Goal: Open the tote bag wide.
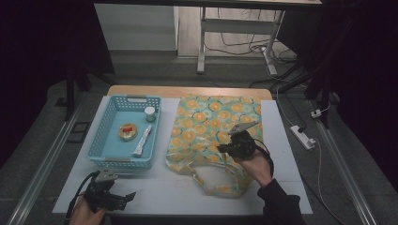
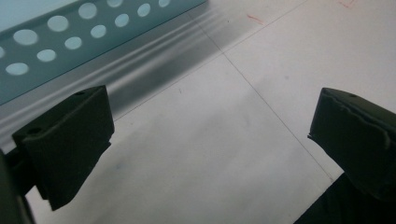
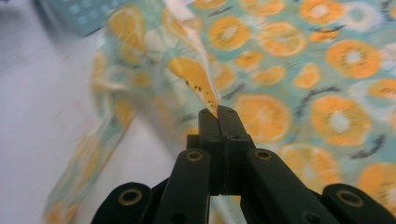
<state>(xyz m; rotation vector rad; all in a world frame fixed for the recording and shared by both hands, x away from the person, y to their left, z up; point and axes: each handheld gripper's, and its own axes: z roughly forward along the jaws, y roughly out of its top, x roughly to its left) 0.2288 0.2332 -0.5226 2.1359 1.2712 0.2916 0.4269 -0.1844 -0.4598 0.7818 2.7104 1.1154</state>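
One fold of orange-print bag (image 3: pixel 289 70) pinched in right claw (image 3: pixel 218 112).

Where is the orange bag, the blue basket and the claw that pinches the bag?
orange bag (image 1: pixel 206 119), high view, on its flat printed side.
blue basket (image 1: pixel 104 132), high view, on its left wall.
right gripper (image 3: pixel 218 112), right gripper view, at its closed tips.

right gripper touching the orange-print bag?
Touching. In the right gripper view, the right gripper has its jaws shut on a pinched fold of the orange-print bag, lifting the fabric edge.
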